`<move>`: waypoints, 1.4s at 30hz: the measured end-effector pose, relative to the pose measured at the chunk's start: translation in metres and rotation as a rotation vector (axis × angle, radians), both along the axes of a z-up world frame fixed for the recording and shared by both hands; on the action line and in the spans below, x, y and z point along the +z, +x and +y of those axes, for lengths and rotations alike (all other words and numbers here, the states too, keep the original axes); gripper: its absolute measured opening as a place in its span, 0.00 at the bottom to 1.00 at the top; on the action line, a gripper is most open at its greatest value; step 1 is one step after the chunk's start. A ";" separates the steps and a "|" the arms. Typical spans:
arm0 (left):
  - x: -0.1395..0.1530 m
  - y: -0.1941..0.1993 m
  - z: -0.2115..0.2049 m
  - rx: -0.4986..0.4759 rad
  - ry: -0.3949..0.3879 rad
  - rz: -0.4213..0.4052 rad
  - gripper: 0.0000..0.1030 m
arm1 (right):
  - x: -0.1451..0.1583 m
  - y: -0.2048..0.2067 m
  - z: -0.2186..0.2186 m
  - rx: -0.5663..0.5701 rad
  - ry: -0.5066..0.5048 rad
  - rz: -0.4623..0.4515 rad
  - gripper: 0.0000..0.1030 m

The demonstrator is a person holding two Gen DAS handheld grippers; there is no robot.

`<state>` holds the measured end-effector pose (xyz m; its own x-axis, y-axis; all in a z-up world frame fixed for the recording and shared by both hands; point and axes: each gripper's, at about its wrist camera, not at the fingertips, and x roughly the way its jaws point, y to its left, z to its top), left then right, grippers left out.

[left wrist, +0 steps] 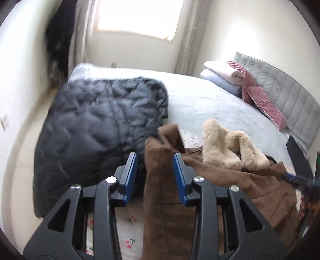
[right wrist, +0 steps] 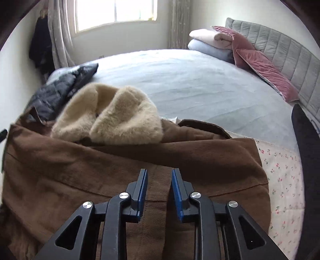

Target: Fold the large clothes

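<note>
A: Checking left gripper point(left wrist: 155, 170) — jaws spread wide, clamping nothing. A strip of the brown coat point(left wrist: 164, 200) runs up between the fingers, closer to the right-hand one; contact with either pad unclear.

B: Right gripper point(right wrist: 160, 184)?

A: Also released, jaws parted. It sits over the brown coat point(right wrist: 120, 170) with a seam strip between the fingers; can't tell if it touches the fabric.

B: Coat location?

A: Near edge of the bed point(right wrist: 190, 80), on a cherry-print sheet point(right wrist: 284, 170) that shows at 3 o'clock of the coat in the right view. Cream fleece collar point(right wrist: 112, 118) bunched at the coat's 12 o'clock.

B: Anything else on the bed?

A: Dark quilted jacket point(left wrist: 100, 124) at 10 o'clock of the coat, left view, touching or overlapping the coat edge. Pink cushions point(right wrist: 266, 68) and folded pillows point(right wrist: 212, 42) at 1–2 o'clock against the grey headboard point(right wrist: 280, 46). Window point(right wrist: 116, 12) at 12.
</note>
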<state>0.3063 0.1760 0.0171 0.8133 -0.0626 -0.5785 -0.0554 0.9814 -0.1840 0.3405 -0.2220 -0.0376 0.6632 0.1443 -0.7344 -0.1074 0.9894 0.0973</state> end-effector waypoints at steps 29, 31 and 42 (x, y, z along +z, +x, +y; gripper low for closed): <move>0.019 -0.068 -0.048 -0.199 0.032 0.232 0.87 | 0.064 -0.140 -0.059 0.080 0.099 -0.007 0.77; 0.033 -0.088 -0.046 -0.203 0.018 0.238 0.90 | 0.083 -0.168 -0.081 0.041 0.119 -0.032 0.80; 0.046 -0.211 -0.035 -0.281 -0.091 0.298 0.94 | 0.107 -0.299 -0.156 -0.025 0.189 -0.065 0.90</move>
